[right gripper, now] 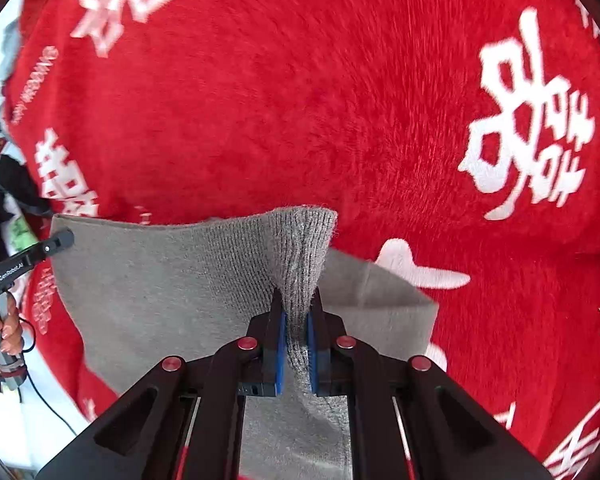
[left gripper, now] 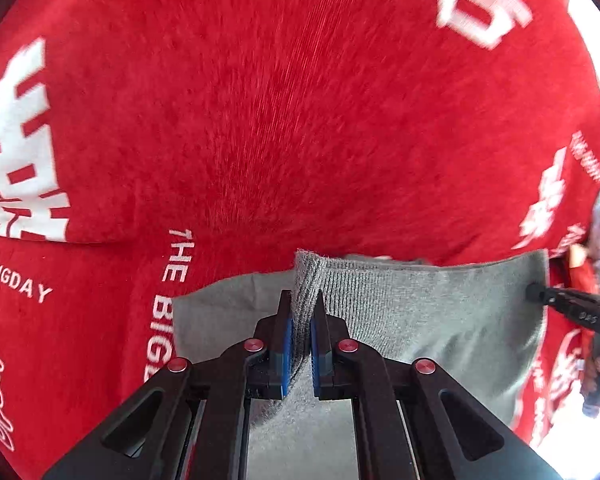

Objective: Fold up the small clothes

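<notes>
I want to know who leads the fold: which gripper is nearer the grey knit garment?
Neither: the left gripper and right gripper each have jaws clamped on a ribbed corner of the grey knit garment, at opposite ends.

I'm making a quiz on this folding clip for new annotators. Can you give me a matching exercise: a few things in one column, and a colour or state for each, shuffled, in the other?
Column one:
1. left gripper
2. blanket
3. knit garment
4. gripper pads

Column two:
A. red with white lettering
B. blue
C. grey, ribbed along one edge
D. shut on a pinch of knit fabric

Pairs: 1-D, 2-A, 3-C, 4-B.

The right gripper is likewise shut on the garment's ribbed edge, so both ends of it are held.
</notes>
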